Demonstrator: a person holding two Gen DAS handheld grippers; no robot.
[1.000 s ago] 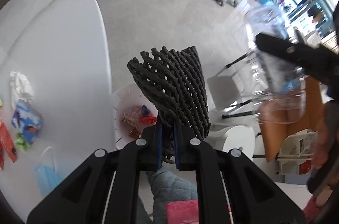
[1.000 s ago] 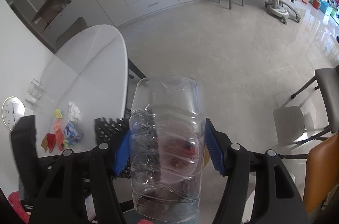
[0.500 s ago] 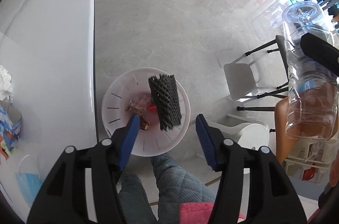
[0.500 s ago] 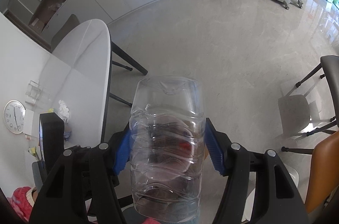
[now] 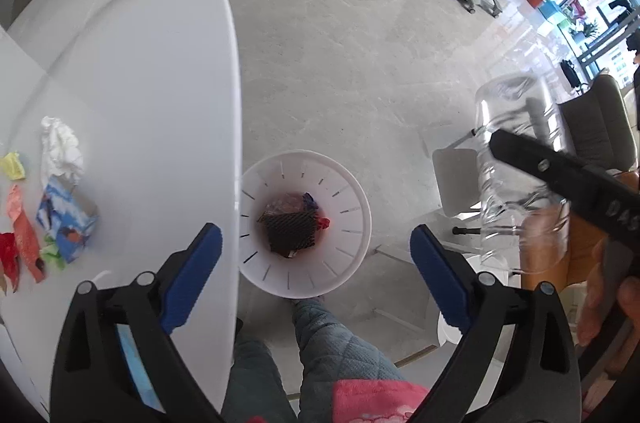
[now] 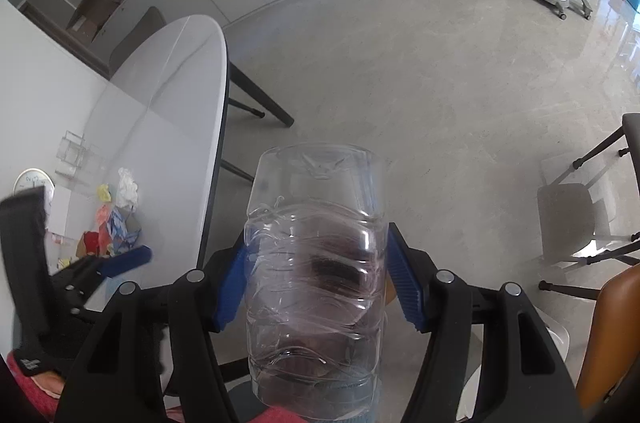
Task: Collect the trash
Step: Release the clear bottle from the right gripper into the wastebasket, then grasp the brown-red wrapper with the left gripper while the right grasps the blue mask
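My left gripper (image 5: 316, 263) is open and empty, held above a white trash bin (image 5: 352, 191) on the floor beside the table. A black foam net (image 5: 292, 231) lies inside the bin on other scraps. My right gripper (image 6: 316, 283) is shut on a clear plastic bottle (image 6: 316, 263), bottom end pointing forward; the bottle also shows at the right of the left wrist view (image 5: 520, 175). On the white table (image 5: 140, 83) lie a crumpled white tissue (image 5: 60, 147), a blue and white packet (image 5: 66, 223), and red, orange, yellow and green wrappers (image 5: 24, 235).
A blue face mask (image 5: 132, 355) lies at the table's near edge under my left gripper. The person's legs (image 5: 320, 351) are below the bin. Chairs (image 6: 580, 223) stand at the right. A clock (image 6: 32, 181) and clear holder (image 6: 74, 151) sit on the table.
My left gripper opened and let go of the black foam net, which fell into the bin. The right gripper kept its hold on the bottle.
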